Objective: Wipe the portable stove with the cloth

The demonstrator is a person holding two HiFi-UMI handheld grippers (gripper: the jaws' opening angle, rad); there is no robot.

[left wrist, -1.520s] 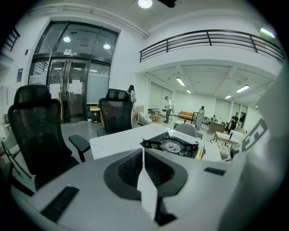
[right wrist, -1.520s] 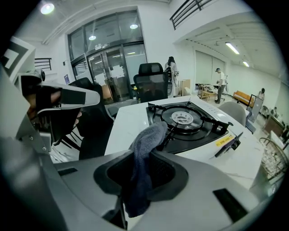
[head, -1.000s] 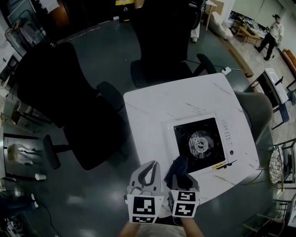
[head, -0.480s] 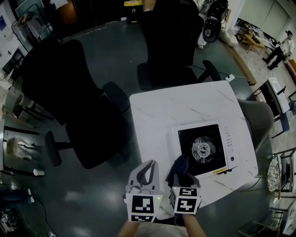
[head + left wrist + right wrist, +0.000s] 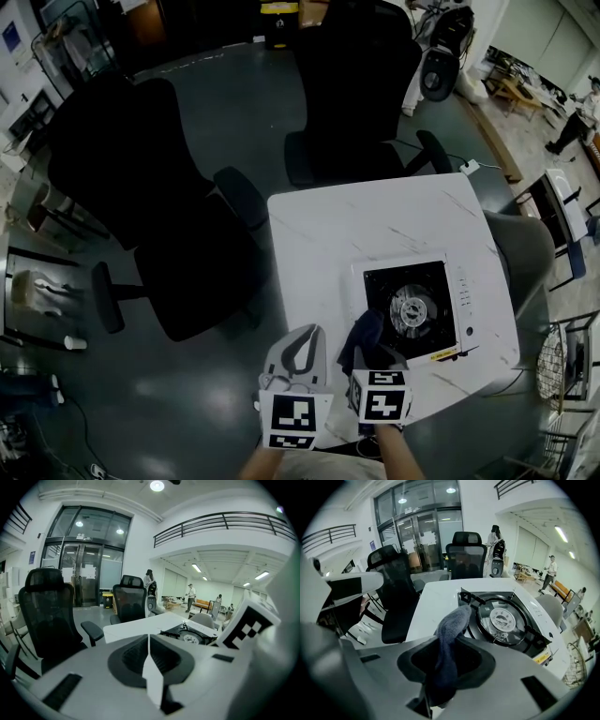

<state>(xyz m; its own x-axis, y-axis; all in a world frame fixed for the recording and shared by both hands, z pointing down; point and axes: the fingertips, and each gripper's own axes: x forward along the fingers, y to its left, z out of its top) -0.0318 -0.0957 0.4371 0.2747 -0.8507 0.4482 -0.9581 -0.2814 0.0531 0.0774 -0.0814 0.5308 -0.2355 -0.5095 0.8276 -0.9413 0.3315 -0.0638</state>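
A white portable stove [image 5: 452, 291] with a black burner well [image 5: 506, 620] sits on the right part of a white marble table [image 5: 337, 234]. My right gripper [image 5: 367, 349] is held at the table's near edge, just left of the stove's near-left corner, shut on a dark blue cloth [image 5: 449, 639] that sticks up between its jaws [image 5: 361, 336]. My left gripper [image 5: 298, 349] hangs beside it to the left, off the table's near-left corner, with its jaws shut on nothing [image 5: 149, 663].
Black office chairs stand left of the table [image 5: 159, 225] and behind it [image 5: 347, 84]. A grey chair [image 5: 525, 234] stands at the right side. People [image 5: 190, 597] walk far off in the hall.
The head view has shifted, so the table and stove sit slightly further right and lower in frame. Both grippers keep their pose near the table's near edge.
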